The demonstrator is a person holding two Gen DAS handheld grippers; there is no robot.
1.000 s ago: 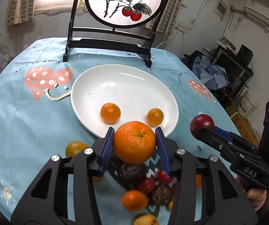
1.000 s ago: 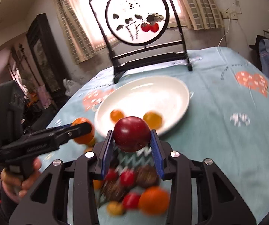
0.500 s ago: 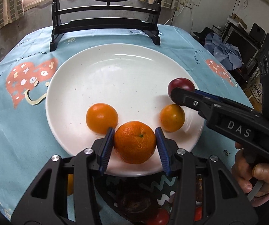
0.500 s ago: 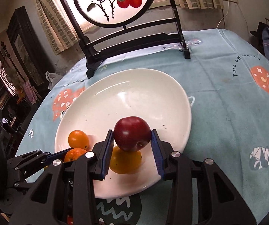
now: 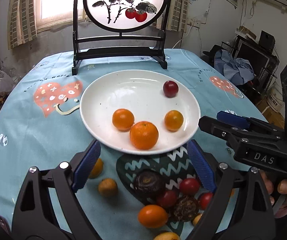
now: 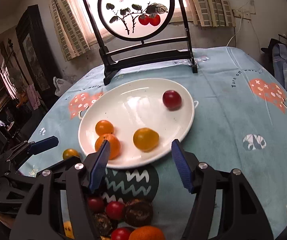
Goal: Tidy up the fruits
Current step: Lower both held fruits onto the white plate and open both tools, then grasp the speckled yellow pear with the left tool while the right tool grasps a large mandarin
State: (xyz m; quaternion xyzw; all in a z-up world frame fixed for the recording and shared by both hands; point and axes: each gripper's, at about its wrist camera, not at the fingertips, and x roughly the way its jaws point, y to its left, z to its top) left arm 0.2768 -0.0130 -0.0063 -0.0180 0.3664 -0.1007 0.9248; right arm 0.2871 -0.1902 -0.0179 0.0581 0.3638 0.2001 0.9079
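Resting on the round white ceramic plate, a large orange mandarin sits just beyond the left gripper, whose blue-padded fingers spread wide, empty. A dark red plum lies at the plate's far edge, well beyond the right gripper, equally wide open and empty.

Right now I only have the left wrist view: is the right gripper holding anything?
Observer: No. The right gripper has its fingers spread, with nothing between them.
Operator: What is the fruit half hidden at the plate's near left?
Observer: A small yellow-orange fruit, whole, on the tablecloth beside the plate rim.
Operator: And to the right of the plate?
Observer: A grey-and-white print on the cloth.
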